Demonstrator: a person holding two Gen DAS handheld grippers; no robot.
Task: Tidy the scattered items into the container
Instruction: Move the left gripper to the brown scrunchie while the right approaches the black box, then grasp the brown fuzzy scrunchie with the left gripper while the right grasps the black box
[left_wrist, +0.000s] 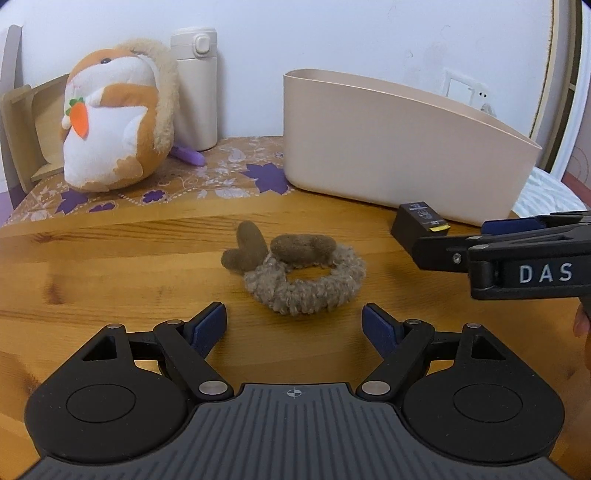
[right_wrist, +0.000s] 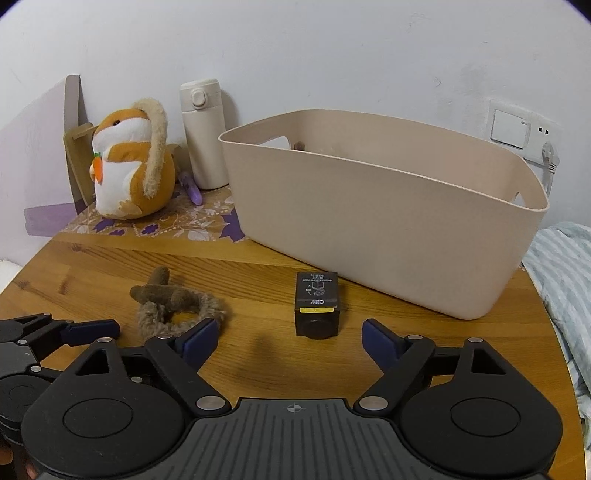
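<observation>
Left gripper: matte black plastic, two round housings at 7 and 5 o'clock of its own view, a ribbed grey plate with a small crosshair mark between them. Angled black arms carry silver rivets and end in dark blue pads. Right gripper has the same build; seen from the left camera at 3 o'clock, its side reads "DAS" in pale letters. A fingertip, perhaps, shows beside it.

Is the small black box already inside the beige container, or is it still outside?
Outside. The small black box lies on the wooden table, just before the beige plastic container's front wall.
</observation>
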